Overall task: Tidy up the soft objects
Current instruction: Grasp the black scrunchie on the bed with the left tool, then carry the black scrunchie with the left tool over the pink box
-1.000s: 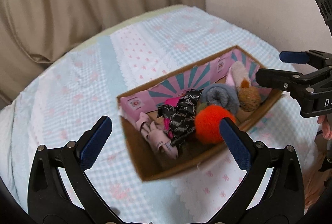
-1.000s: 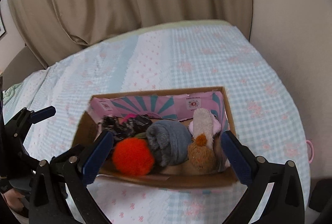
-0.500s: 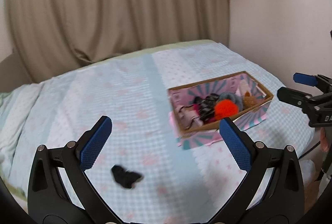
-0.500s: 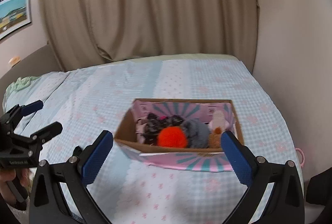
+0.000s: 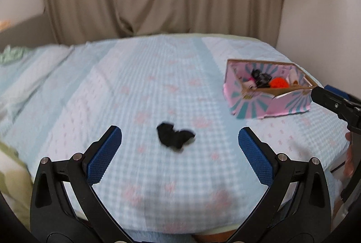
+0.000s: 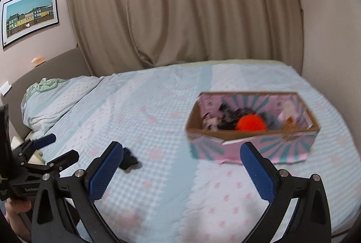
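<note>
Ahead, a crumpled black cloth (image 5: pixel 175 137) lies on the bed (image 5: pixel 144 94). My left gripper (image 5: pixel 180 148) hovers over it, fingers apart. My right gripper (image 6: pixel 181 164) gapes too.

Soft, even indoor light; fisheye bends the edges. Motion blur smears the box (image 6: pixel 251 130), contents perhaps unreadable.

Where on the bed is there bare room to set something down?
Free: the checked bedspread between the black fabric piece and the pink box, and behind both toward the curtain. Crowded: inside the box, around the orange pom-pom. Both grippers, left and right, are open.
</note>
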